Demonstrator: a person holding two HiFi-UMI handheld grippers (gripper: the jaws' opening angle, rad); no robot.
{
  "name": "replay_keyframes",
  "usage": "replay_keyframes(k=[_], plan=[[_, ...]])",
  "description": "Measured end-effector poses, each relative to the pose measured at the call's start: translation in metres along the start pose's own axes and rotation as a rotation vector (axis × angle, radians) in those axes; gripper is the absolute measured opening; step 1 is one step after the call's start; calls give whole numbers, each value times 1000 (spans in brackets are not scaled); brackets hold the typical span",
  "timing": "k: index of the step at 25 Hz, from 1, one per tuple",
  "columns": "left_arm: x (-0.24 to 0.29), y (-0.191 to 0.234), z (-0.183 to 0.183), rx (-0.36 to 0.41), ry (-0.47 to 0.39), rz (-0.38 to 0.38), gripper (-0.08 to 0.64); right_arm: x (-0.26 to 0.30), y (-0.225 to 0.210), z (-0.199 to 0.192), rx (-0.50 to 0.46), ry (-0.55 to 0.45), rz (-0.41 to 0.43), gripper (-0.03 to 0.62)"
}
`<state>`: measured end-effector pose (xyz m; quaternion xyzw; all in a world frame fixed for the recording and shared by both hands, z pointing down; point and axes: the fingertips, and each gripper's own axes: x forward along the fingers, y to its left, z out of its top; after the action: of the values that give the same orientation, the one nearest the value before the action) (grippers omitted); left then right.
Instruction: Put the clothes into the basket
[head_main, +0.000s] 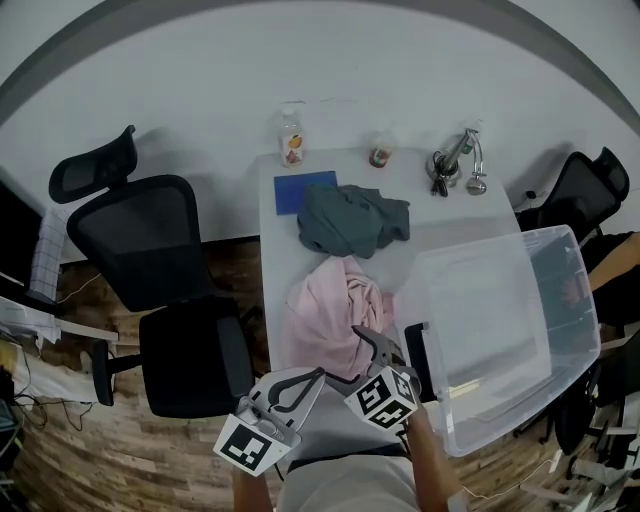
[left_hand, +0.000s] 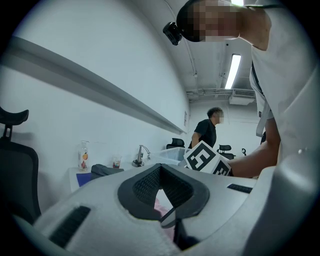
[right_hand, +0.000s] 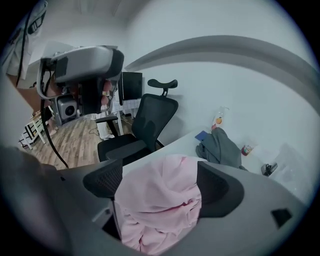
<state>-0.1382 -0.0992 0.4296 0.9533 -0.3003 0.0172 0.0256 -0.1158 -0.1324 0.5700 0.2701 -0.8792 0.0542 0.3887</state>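
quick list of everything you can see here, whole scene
white table: one, white, centre
pink cloth garment: one, pink, crumpled on the table's near half
grey-green cloth garment: one, grey-green, behind the pink one
blue flat sheet: one, blue, partly under the grey-green garment
clear plastic bottle: one, clear with an orange label, table's far edge
small cup: one, colour unclear, far edge
metal objects: a cluster, silvery, far right corner
clear plastic storage basket: one, see-through, right of the table
black office chairs: two, black, left and right
bystander: one, black shirt, background
left tool: grey, jaws together
right tool: grey, jaws apart around the pink garment
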Motion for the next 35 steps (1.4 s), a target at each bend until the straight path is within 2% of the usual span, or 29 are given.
replay_keyframes(k=[1, 2, 3, 7, 8, 11, 14, 15, 25, 35], plan=[[-1, 2, -11, -88, 44, 21, 6, 5, -1, -4, 9, 12, 2, 448], [-2, 3, -18, -144, 72, 34, 6, 9, -2, -8, 19, 23, 2, 462], [-2, 4, -21, -166, 83, 39, 6, 14, -3, -12, 31, 32, 2, 478], [-1, 9, -26, -172, 89, 38, 6, 34, -6, -26, 84, 56, 4, 572], [0, 10, -27, -163, 87, 34, 6, 38, -7, -30, 96, 62, 1, 575], [5, 12, -17, -63, 34, 5, 6, 49, -8, -43, 122, 89, -1, 575], [5, 14, -31, -172, 95, 25, 6, 57, -10, -51, 143, 107, 2, 575], [6, 15, -34, -186, 102, 26, 6, 59, -11, -54, 150, 111, 2, 575], [19, 16, -45, -182, 132, -8, 6, 91, -16, -91, 245, 165, 18, 575], [20, 19, -55, -191, 157, -6, 6, 118, -20, -117, 339, 197, 30, 577]])
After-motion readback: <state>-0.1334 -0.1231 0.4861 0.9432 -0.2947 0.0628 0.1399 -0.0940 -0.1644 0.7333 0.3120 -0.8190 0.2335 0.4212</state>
